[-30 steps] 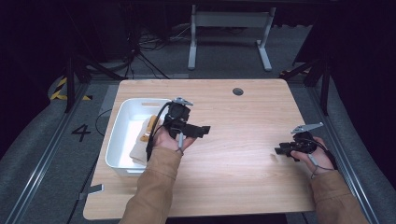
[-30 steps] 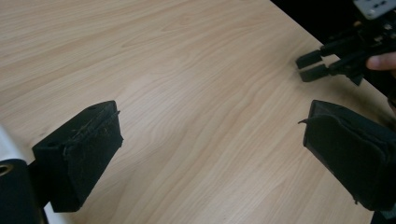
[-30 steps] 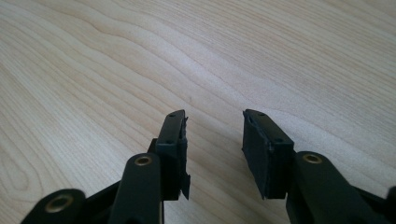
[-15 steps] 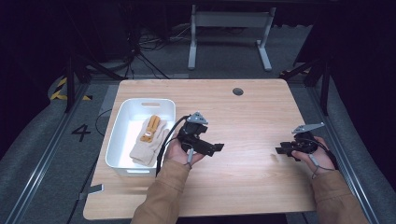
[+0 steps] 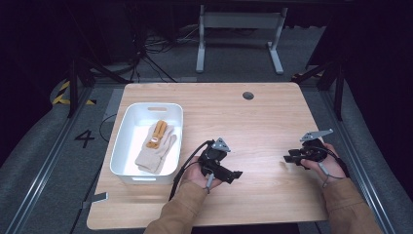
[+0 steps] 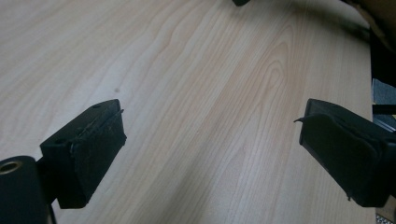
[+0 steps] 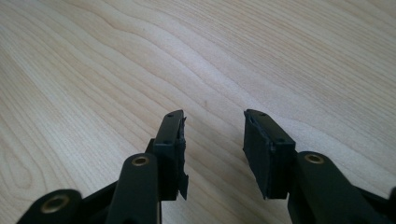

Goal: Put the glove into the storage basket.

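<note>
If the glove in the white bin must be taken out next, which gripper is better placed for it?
Probably the left gripper: it is open and much nearer the white bin holding the glove. The right gripper sits near the table's far side.

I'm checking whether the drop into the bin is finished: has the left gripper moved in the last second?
Yes. The left gripper has come away from over the white plastic bin to the bare wooden table on the bin's right.
</note>
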Motion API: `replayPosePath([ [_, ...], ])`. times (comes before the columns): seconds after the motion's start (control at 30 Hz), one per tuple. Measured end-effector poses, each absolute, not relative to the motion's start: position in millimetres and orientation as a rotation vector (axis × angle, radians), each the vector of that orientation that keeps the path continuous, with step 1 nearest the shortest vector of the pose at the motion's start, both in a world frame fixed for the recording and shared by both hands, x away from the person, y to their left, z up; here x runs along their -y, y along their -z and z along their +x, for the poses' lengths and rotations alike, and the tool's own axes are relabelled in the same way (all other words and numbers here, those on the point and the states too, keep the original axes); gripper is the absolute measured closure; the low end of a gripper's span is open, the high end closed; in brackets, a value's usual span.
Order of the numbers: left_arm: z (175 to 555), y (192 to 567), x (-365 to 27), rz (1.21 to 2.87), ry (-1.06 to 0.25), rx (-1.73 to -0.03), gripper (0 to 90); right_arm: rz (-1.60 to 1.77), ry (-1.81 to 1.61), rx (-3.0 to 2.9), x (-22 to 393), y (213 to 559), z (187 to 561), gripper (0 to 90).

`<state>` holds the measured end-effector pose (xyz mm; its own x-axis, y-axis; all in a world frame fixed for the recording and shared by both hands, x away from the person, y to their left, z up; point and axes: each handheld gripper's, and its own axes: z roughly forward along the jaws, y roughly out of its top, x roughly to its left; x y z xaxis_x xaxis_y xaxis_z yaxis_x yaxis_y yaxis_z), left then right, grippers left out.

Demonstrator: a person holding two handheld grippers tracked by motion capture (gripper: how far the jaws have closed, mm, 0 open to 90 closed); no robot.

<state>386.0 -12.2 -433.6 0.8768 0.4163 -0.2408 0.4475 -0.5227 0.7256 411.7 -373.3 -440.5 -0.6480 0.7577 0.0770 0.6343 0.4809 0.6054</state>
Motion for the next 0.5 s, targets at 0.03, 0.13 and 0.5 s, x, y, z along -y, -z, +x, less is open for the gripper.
replayPosePath([
  [0.03, 385, 437, 15, 2.194, 0.039, -0.62, 7.4, 1.2, -0.907, -2.526, 373, 441, 412, 59.0],
  [0.13, 384, 447, 18, 2.211, 0.028, -0.615, 6.9, 1.197, -0.911, -2.527, 373, 442, 412, 59.0],
  [0.5, 385, 445, 9, 2.207, -0.044, -0.66, 6.3, 1.189, -0.908, -2.534, 371, 444, 413, 59.0],
])
